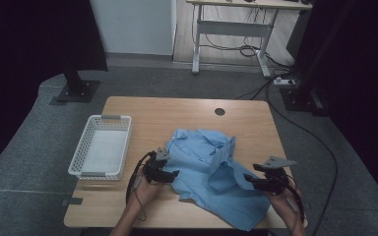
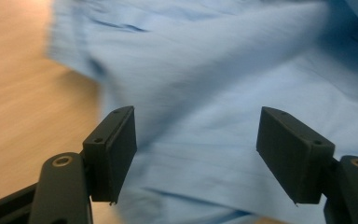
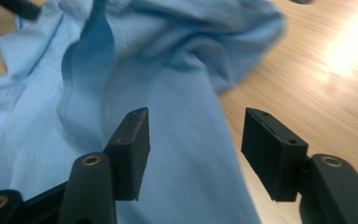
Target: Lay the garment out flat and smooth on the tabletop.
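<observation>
A crumpled light blue shirt (image 1: 211, 169) lies on the wooden table (image 1: 177, 113), near its front edge. My left gripper (image 1: 174, 174) is at the shirt's left edge, jaws apart. In the left gripper view, the left gripper (image 2: 196, 154) stands open over blue shirt cloth (image 2: 205, 84), with no cloth pinched between the pads. My right gripper (image 1: 247, 180) is at the shirt's right side. In the right gripper view, the right gripper (image 3: 193, 154) is open above a fold of the shirt (image 3: 168, 74), its pads clear of the cloth.
A white mesh basket (image 1: 101, 146) stands on the table's left side, close to my left gripper. A round cable hole (image 1: 220, 111) sits in the tabletop at the back. Bare wood (image 3: 317, 79) lies right of the shirt. A desk frame (image 1: 231, 29) and cables are on the floor beyond.
</observation>
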